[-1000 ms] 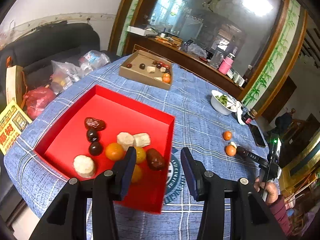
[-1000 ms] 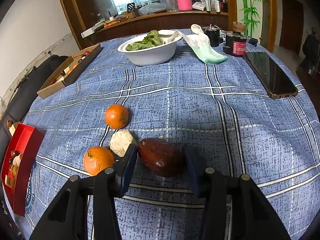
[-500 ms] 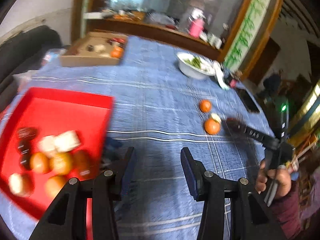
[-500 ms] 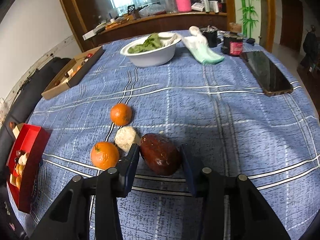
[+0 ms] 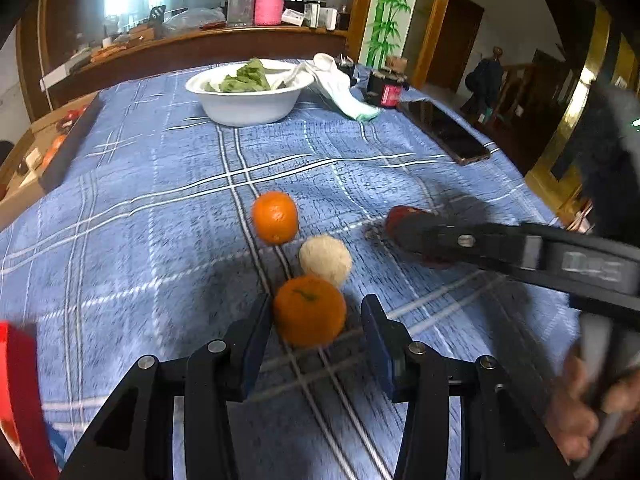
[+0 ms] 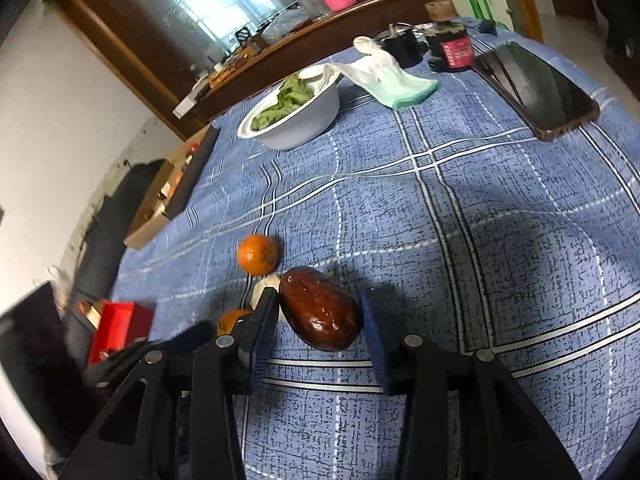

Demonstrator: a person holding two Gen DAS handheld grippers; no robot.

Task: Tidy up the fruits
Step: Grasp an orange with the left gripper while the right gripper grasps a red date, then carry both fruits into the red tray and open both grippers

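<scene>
Fruits lie loose on the blue plaid tablecloth (image 5: 160, 208), with the red tray (image 5: 16, 396) only a sliver at the far left edge of the left wrist view. Behind it, along the table's left side, sits an open brown cardboard box (image 5: 36, 160) with small items inside. Toward the middle, the left gripper (image 5: 316, 320) points down at the near round orange tangerine (image 5: 309, 309), which sits between its fingers; a gap shows on the right side, so the jaws stand apart and do not press it. Touching that fruit from behind is a pale cream fuzzy ball-shaped fruit (image 5: 326, 259), and just beyond it rests a second orange tangerine (image 5: 275, 217). Further back stands a white bowl of green leaves (image 5: 244, 98) with a white cloth (image 5: 336, 88) draped from its rim. To the right, the right gripper (image 6: 318, 312) is closed around a glossy dark brown oval fruit (image 6: 320, 308), both pads against its sides, the fruit tilted in the right wrist view. A dark jar with a red label (image 6: 450, 50) and a black smartphone (image 6: 534, 88) lie at the far right of the table. A hand (image 5: 588, 408) grips that gripper's handle at the lower right of the left wrist view.
</scene>
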